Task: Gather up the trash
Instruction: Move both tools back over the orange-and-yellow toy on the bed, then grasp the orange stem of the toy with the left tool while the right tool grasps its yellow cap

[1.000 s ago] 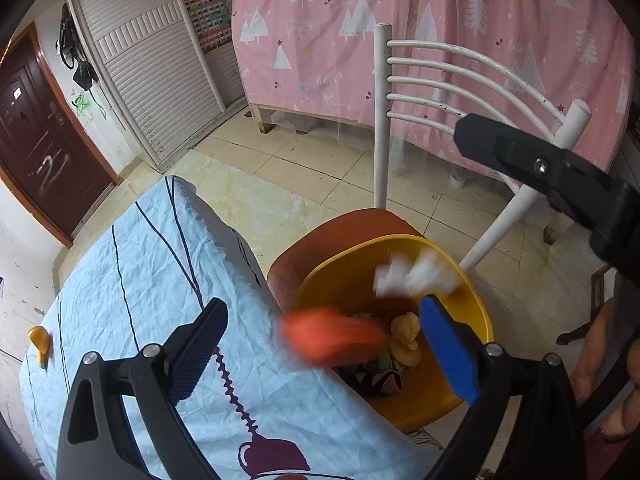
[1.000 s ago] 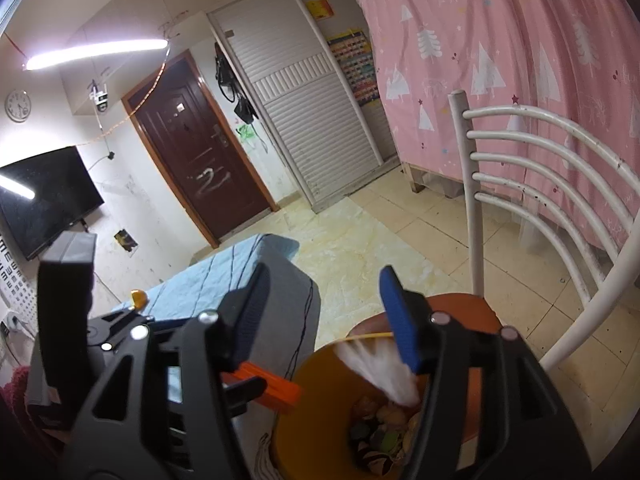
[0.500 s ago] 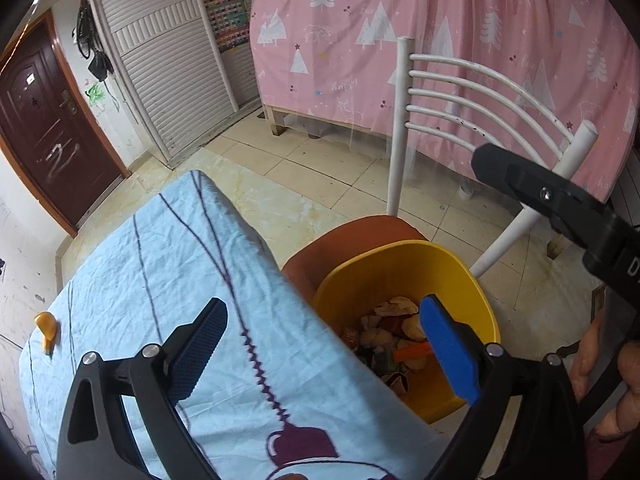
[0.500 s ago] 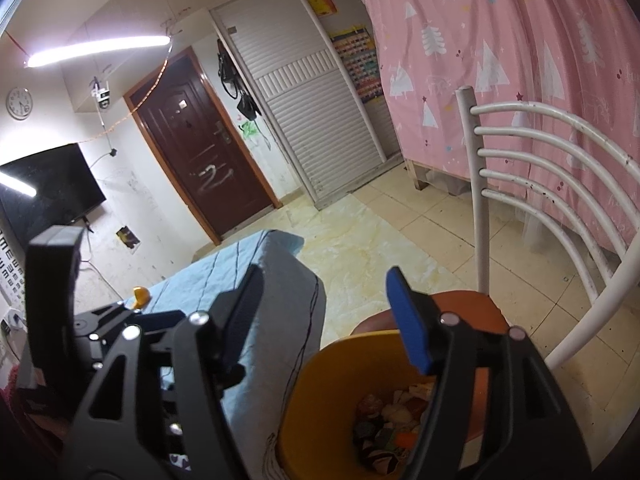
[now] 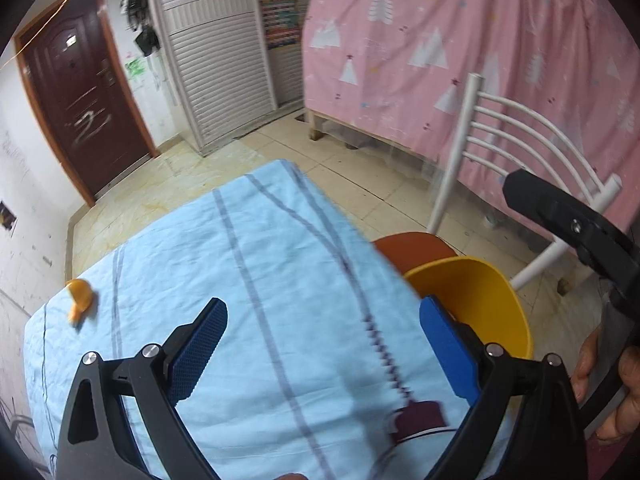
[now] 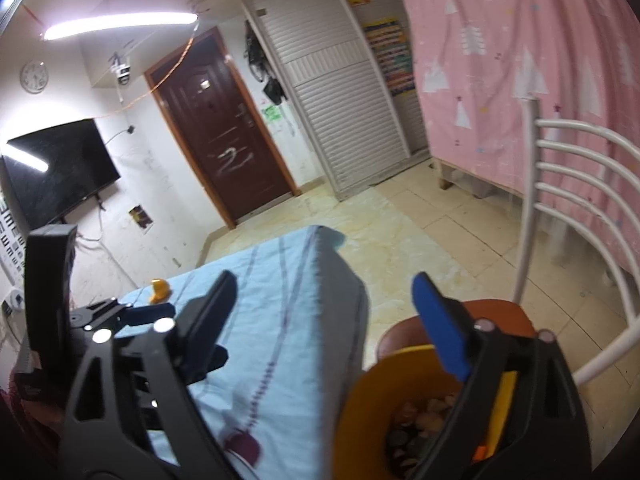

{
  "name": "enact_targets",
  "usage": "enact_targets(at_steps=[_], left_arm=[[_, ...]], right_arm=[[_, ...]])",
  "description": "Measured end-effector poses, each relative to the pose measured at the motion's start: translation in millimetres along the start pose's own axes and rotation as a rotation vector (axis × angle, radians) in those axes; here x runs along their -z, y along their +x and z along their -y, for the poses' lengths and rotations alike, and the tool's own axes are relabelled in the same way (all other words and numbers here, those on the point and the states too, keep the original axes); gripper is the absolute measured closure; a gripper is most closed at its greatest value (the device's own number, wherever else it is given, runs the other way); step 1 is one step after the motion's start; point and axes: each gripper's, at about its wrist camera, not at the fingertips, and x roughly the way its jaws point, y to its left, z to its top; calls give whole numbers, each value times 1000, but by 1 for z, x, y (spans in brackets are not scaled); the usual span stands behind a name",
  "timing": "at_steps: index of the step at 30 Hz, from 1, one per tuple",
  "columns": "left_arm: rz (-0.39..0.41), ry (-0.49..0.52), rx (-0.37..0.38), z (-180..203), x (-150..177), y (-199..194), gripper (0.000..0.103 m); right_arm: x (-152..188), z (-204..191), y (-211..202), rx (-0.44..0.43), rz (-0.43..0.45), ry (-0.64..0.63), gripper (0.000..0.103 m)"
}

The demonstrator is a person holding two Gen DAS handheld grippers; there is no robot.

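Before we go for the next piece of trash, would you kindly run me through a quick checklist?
1. Left gripper empty, jaws apart: ok.
2. Right gripper empty, jaws opening: ok.
3. Orange scrap lying on the blue tablecloth, unobstructed: ok.
4. Yellow bin upright on the chair seat beside the table: ok.
5. Room left in bin, trash sits well below the rim: ok.
6. Other trash on the cloth: cannot tell, near edge hidden.

You faced a dark red door point(image 6: 224, 128) set in a white wall. Right of the door stood a white louvred wardrobe point(image 6: 340, 96), then a pink curtain point(image 6: 520, 60) printed with trees. Left of the door hung a black television point(image 6: 56, 172) and a round clock point(image 6: 34, 76); above glowed a tube light point(image 6: 120, 24). Beige tiles point(image 6: 420, 216) covered the floor.
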Motion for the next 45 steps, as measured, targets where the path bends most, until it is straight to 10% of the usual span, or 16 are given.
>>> enact_targets(at_steps=[30, 45], left_arm=[[-51, -188, -81, -253, 37, 19, 17], [-102, -169, 26, -297, 43, 56, 65]], right_arm=[[-12, -221, 172, -172, -215, -231, 8], [-5, -259, 228, -198, -303, -265, 8]])
